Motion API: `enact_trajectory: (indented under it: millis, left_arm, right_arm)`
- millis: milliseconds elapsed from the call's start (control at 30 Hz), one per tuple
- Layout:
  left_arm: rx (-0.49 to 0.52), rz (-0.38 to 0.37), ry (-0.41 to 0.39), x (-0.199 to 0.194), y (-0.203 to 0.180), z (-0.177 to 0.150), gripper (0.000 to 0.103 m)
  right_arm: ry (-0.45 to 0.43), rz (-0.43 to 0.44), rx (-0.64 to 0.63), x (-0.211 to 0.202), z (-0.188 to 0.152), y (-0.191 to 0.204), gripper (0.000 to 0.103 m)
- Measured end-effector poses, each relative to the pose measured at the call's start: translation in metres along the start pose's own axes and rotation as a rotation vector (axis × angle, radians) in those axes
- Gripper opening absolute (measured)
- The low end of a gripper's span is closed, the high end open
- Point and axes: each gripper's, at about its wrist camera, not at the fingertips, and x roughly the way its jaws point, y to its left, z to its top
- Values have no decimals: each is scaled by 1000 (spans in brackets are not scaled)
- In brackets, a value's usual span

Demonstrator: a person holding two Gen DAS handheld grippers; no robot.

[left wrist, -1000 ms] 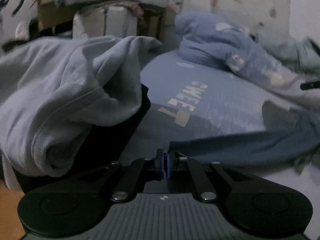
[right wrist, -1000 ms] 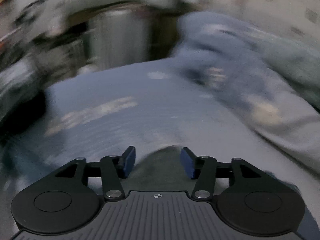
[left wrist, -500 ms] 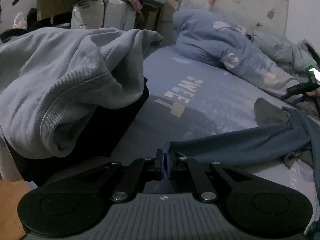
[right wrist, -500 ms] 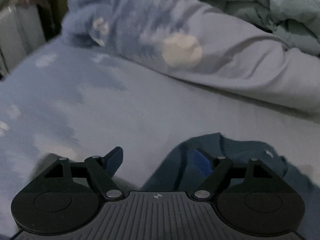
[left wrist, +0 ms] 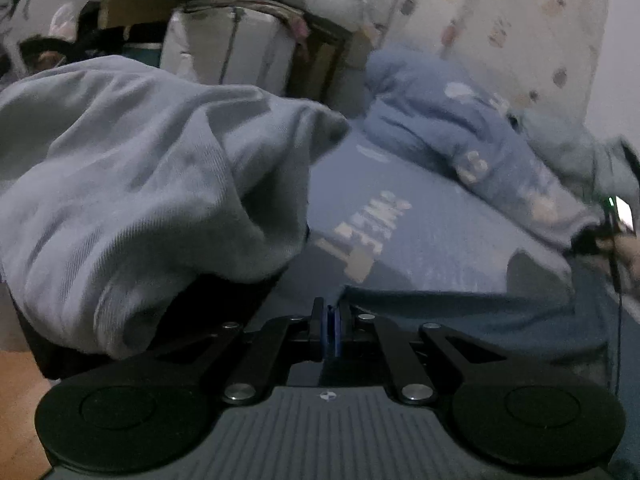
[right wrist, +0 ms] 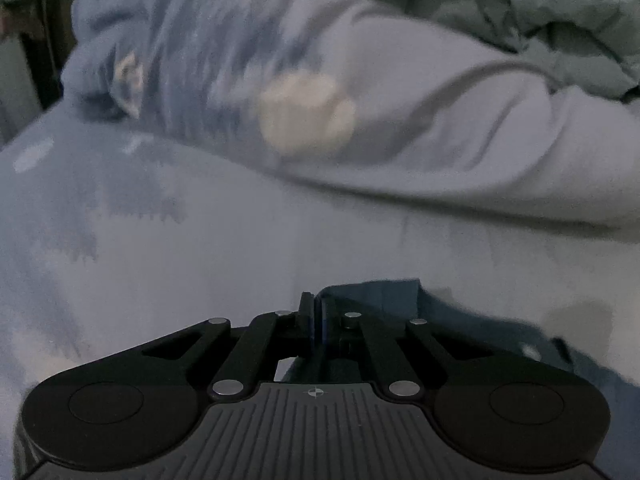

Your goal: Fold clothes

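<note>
The dark blue garment (left wrist: 472, 312) lies low over the blue bedsheet (left wrist: 420, 232), drawn out in a long band between the two grippers, its long axis running from the left gripper (left wrist: 329, 330) off to the right toward the right gripper (left wrist: 596, 240), which shows only as a blurred dark shape with a green light at the edge of the left wrist view; half a second ago the right gripper's fingers stood spread above a corner of the cloth, and now they are pressed together on that corner (right wrist: 372, 296), while the left gripper's blue pads (left wrist: 338, 332) remain pressed together on the other end of the band, as before; the left view has also swung slightly and gone softer with motion; the left wrist view alone shows the heaped pale grey sweatshirt (left wrist: 152, 200) lying over a darker item at the bed's left edge, the "SWEET" lettering (left wrist: 364, 236) on the sheet, and the stacked boxes (left wrist: 224, 52) behind; the right wrist view alone shows its own gripper (right wrist: 316, 320) close up, the rumpled blue patterned duvet (right wrist: 304, 92) and a pale green quilt (right wrist: 520, 8) beyond it.
</note>
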Motion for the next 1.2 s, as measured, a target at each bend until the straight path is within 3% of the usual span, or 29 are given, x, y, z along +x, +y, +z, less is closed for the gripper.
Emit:
enact_trajectory:
  millis: [333,567,700,900,967,1000,1067,1200]
  left_arm:
    - [-233,51,-172,3,-1,27,5]
    - [-256,168,-86,42,-10,33,5]
    - [-229,221,-93,55,-13,38,5]
    - [-172,267,-57,72,-18,36,5]
    - [-166,271,-60,74,-19,35,5]
    - [-168,268,-67,73,-19,35,5]
    - [-189,256,-72,73,-18,35,5]
    - [-235,233,-76,71,-19,37,5]
  right_arm:
    - [-90,70,230,1,21,-52,4]
    - [-18,23,246,48,12,-54,4]
    - [-59,-11,256,54,12,-57,1]
    - [-67,60,80,25,9,-36,8]
    - [-95,125,-3,-7,-2,-25,21]
    - [-111,166,-45,-27,-10,-20,27]
    - [-122,243,-144,-70,-34,-10,49]
    - [-49,370,-435,-140,-106,26,52]
